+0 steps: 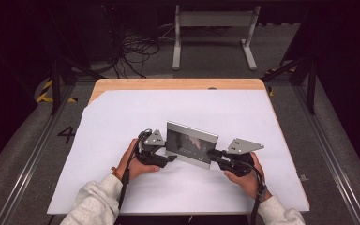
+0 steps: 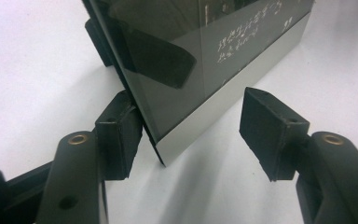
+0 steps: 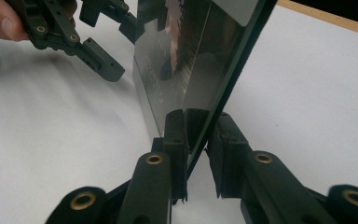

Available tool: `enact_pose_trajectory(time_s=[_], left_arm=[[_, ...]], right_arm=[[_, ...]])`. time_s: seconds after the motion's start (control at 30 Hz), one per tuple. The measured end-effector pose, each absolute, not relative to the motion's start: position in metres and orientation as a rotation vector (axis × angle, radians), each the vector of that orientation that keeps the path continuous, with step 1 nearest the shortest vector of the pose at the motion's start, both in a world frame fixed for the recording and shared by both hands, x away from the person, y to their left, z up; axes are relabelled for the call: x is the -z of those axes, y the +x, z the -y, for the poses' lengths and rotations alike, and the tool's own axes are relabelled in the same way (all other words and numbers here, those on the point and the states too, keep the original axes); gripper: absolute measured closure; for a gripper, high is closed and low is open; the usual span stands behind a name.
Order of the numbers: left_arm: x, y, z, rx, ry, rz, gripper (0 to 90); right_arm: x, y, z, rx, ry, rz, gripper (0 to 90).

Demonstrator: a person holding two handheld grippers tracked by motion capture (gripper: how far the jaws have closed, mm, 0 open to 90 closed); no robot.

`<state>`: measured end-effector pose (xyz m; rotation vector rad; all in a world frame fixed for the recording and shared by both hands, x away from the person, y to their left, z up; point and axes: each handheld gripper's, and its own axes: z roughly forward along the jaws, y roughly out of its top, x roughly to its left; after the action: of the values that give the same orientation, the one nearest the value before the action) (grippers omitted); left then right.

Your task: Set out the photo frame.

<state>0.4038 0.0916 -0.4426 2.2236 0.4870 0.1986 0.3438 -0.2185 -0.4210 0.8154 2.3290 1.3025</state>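
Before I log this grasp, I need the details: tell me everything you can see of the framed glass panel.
The framed glass panel stands on edge on the white table cover: dark reflective glass with pale writing and a silver border strip. The right gripper clamps one end edge. At the other end, the left gripper straddles its corner, one pad touching, the other apart.

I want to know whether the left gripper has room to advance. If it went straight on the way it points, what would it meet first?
Probably the near end of the upright silver-framed glass panel: it already stands between the left gripper's open jaws.
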Motion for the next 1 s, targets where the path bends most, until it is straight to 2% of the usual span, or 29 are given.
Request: enact_pose_trajectory(time_s=[0.17,0.27,0.4,0.5,1.0], left_arm=[[0.4419,0.4092,-0.0928,-0.216,2.162,-0.508,39.0],[0.4418,0.4105,-0.0906,-0.211,2.148,-0.502,39.1],[0.4399,0.4092,-0.0875,-0.223,2.138,-0.485,44.4],[0.4399,0.41,-0.0879,-0.233,2.146,-0.491,49.6],[0.4391,0.4064,-0.0934,-0.251,2.153,-0.511,57.4]], right_arm=[[0.4194,0.3421,0.2214,-1.289,0.821,-2.326,73.9],[0.4182,0.3408,0.2259,-1.291,0.828,-2.329,77.0],[0.4179,0.3384,0.2262,-1.278,0.813,-2.339,82.7],[0.419,0.3377,0.2252,-1.281,0.816,-2.331,82.8],[0.4216,0.3433,0.2215,-1.255,0.836,-2.267,81.7]])
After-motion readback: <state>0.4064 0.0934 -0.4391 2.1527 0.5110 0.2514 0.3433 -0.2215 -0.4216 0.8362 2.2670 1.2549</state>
